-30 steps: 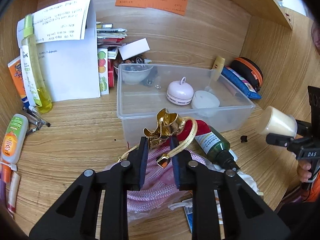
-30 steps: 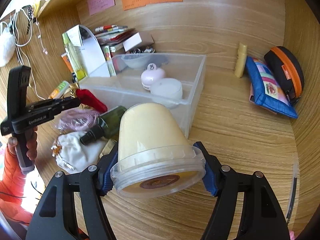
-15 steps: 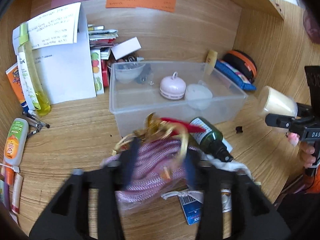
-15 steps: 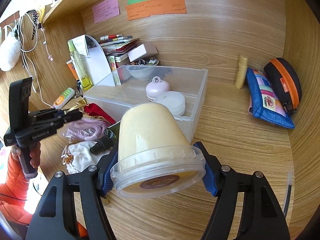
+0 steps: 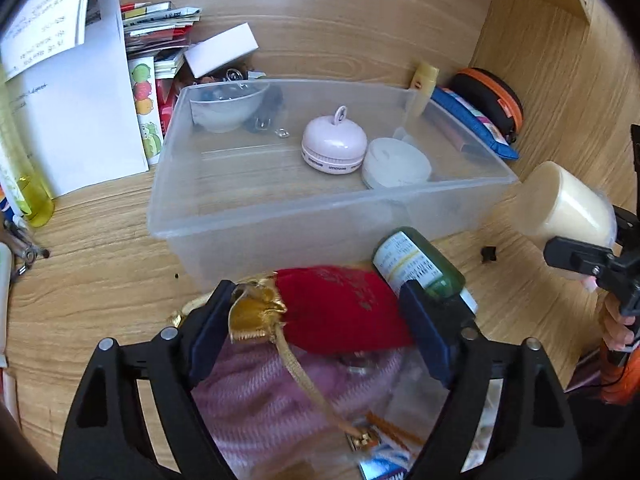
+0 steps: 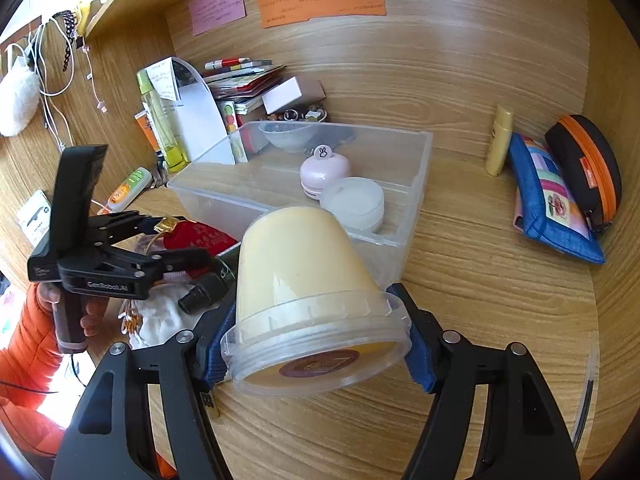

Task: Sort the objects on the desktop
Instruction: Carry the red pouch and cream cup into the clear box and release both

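Two grippers in play. Left gripper point(image 5: 316, 312) has its jaws spread wide, one on either side of one red velvet pouch point(image 5: 340, 312) with a gold gathered neck and gold cord; whether the pads touch the pouch, I cannot tell. Pouch lies on a pink braided bundle point(image 5: 256, 396) in front of the clear plastic bin point(image 5: 248, 216), on the desk point(image 5: 88, 288). One green bottle point(image 5: 420, 264) lies just right of the pouch, against the bin's front wall.

Right gripper point(image 6: 316, 344) is clamped on one cream-filled plastic tub point(image 6: 304, 280), gripped at its rim and tilted with the lid toward the camera, held above the desk near the bin's right front corner.

Inside the bin, three items counted: one pink round gadget point(image 5: 334, 146), one white lidded jar point(image 5: 396, 162) touching it, one clear bowl point(image 5: 226, 108) in the far left corner.

Along the right wall: one blue patterned pouch point(image 6: 552, 204), one black case with orange zip point(image 6: 588, 164), one yellow tube point(image 6: 498, 140) standing upright. One white cloth bag point(image 6: 160, 316) lies near the left gripper.
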A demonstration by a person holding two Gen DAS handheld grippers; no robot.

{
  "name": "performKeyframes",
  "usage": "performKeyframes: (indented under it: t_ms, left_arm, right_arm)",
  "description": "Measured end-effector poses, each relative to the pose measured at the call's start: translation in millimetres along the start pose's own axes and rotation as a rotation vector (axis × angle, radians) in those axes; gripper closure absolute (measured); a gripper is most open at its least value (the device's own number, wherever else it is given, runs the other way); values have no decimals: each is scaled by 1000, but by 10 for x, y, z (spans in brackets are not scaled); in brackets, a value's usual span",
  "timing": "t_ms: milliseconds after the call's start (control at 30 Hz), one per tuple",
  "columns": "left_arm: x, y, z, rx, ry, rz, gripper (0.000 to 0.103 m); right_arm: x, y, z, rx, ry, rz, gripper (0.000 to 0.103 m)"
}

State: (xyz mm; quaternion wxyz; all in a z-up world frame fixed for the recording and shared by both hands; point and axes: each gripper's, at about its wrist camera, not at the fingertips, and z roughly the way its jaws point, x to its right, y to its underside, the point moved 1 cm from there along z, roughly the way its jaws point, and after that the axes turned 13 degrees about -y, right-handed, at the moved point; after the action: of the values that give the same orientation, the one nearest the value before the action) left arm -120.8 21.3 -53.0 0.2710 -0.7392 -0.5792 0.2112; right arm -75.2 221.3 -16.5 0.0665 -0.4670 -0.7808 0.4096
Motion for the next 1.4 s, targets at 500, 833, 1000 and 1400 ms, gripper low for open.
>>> performKeyframes:
  t_ms: [500,833,1000,1400]
  left_arm:
    - [10,33,-144,94,42,-15,72]
    - [-165,28,-487,174,35,-42,72]
    - [-282,-68,-689,226,28,-51,72]
    - [-506,-365,-781,281,-2,-70,72]
  right_arm:
    - [-38,-233,203,-22,-20,-19,36]
    - [-96,-453,280,-7,-17,-43,36]
    - [-110,-569,366,-4,-14,-55,36]
    - [-59,-827,659,-38,-8,-47,36]
